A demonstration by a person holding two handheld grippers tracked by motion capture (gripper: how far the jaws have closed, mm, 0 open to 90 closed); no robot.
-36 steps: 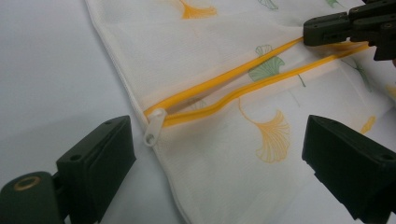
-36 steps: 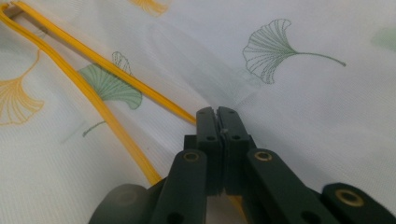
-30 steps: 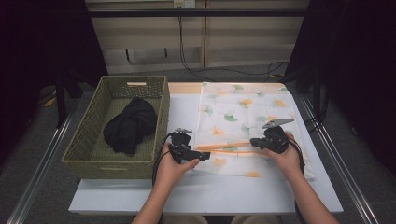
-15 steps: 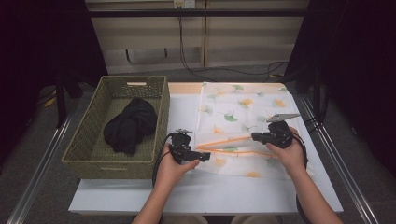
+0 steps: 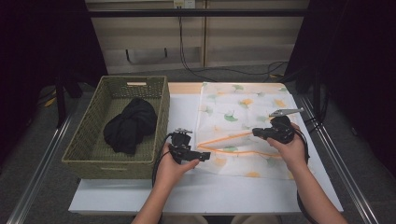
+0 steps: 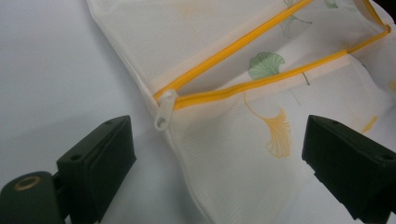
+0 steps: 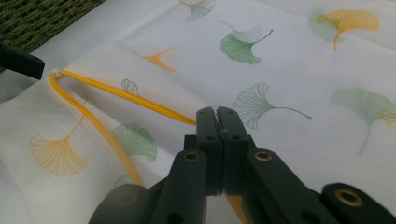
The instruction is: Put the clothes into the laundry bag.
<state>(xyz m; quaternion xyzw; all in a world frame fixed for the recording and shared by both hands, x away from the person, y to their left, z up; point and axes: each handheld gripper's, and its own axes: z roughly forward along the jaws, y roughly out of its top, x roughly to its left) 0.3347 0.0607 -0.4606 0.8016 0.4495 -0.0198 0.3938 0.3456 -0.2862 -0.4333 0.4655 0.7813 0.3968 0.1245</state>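
White mesh laundry bag with ginkgo-leaf print and orange zipper [image 5: 243,135] lies flat on the white worktop [image 5: 187,191], at 3 o'clock of the green woven basket [image 5: 88,144] holding a black bundled garment [image 5: 128,125]. Left claw view alone shows the white zipper pull [image 6: 164,114] at the bag's corner — left claw [image 6: 217,163] wide open, pull between its jaws, untouched. Right claw [image 7: 218,122] clamped shut on the bag's upper zipper edge, mouth gaping toward 9 o'clock.
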